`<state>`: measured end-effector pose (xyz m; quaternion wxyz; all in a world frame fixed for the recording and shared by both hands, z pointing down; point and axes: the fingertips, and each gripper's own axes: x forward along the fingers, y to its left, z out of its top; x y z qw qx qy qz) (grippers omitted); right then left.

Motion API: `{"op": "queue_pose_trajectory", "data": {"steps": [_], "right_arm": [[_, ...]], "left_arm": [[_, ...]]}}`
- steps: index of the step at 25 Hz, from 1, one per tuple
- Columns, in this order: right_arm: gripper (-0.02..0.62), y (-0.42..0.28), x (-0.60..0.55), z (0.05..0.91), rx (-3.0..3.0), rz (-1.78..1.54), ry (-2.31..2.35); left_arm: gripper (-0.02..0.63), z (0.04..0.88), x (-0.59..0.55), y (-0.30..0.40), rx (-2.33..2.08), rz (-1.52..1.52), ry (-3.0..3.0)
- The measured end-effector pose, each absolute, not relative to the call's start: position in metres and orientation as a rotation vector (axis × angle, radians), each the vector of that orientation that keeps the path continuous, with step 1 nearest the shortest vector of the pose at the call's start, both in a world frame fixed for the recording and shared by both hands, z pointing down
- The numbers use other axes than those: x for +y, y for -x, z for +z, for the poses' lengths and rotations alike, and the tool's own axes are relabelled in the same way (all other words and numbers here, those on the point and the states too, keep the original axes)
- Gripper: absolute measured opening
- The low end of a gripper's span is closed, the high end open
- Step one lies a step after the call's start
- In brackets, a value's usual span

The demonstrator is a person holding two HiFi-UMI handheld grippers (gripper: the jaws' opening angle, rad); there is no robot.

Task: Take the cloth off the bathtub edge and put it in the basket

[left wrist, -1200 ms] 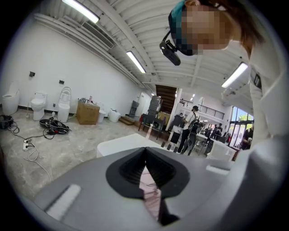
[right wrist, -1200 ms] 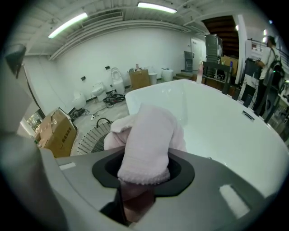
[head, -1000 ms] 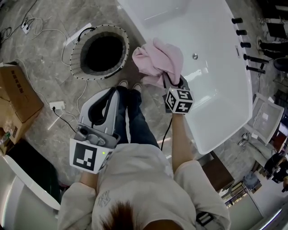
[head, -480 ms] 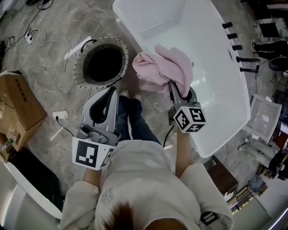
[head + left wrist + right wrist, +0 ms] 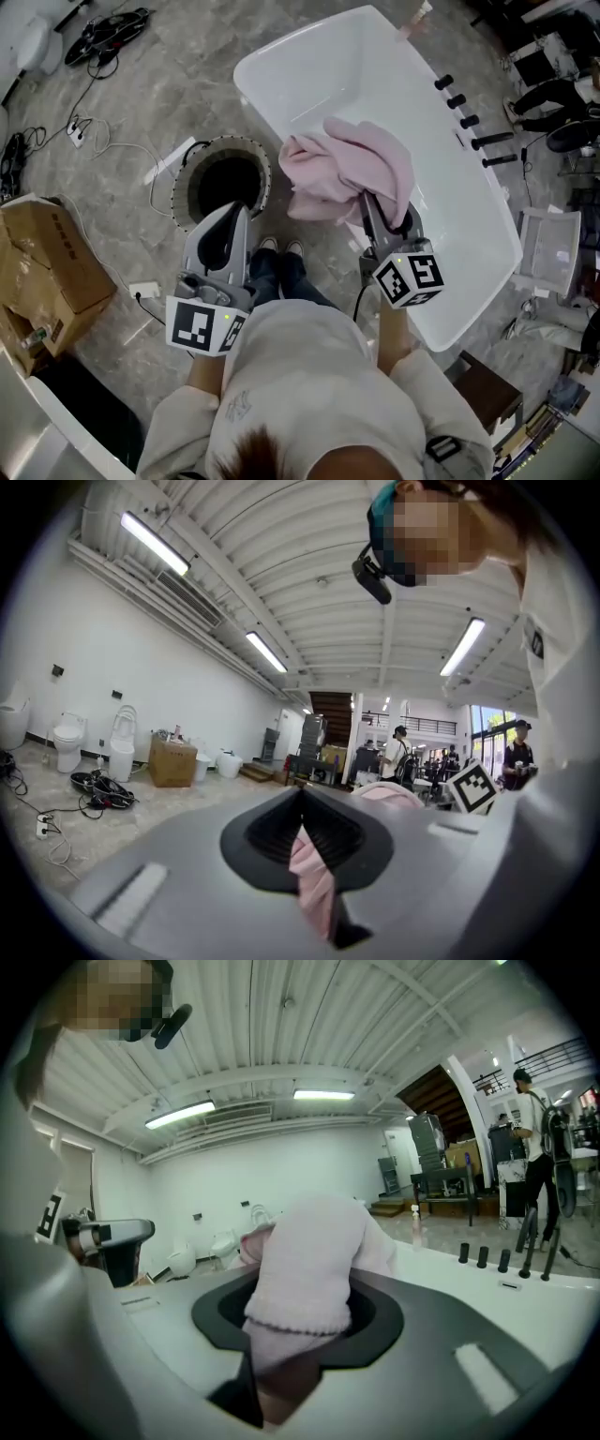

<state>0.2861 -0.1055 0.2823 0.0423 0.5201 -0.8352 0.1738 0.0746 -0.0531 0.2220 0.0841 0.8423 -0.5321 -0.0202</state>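
The pink cloth point(image 5: 342, 169) hangs bunched in the air over the near rim of the white bathtub point(image 5: 272, 98), with my right gripper point(image 5: 380, 202) shut on its lower fold. In the right gripper view the cloth point(image 5: 309, 1260) fills the slot and drapes over the jaws. The round dark basket point(image 5: 183, 192) stands on the floor left of the tub. My left gripper point(image 5: 239, 214) hovers over the basket's near rim, apart from the cloth, jaws together. A thin pink strip shows in its slot point(image 5: 314, 883); what it is I cannot tell.
A cardboard box point(image 5: 47, 272) sits at the left, with a power strip point(image 5: 142, 291) and cables on the marble floor. Black taps point(image 5: 464, 98) line the tub's far side. The person's shoes point(image 5: 277, 247) are between basket and tub. Toilets point(image 5: 66, 742) line a wall.
My right gripper has risen with the cloth, lifting it clear of the tub edge. The left gripper has risen too, now nearer the basket's rim in the picture.
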Motion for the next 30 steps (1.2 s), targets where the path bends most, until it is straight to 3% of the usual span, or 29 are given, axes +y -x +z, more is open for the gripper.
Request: {"op": "queue_pose_trajectory", "data": {"steps": [13,30], "right_arm": [[0.142,-0.293,-0.076,0.153,-2.708,0.335,-1.694],[0.143,-0.290,-0.036,0.125,-2.751,0.310,-1.716]], "left_arm": [[0.014,0.173,-0.058,-0.076,-1.574,-0.200,-2.620],[0.012,0.162,-0.047,-0.059,-1.610,-0.224,-2.630]]}}
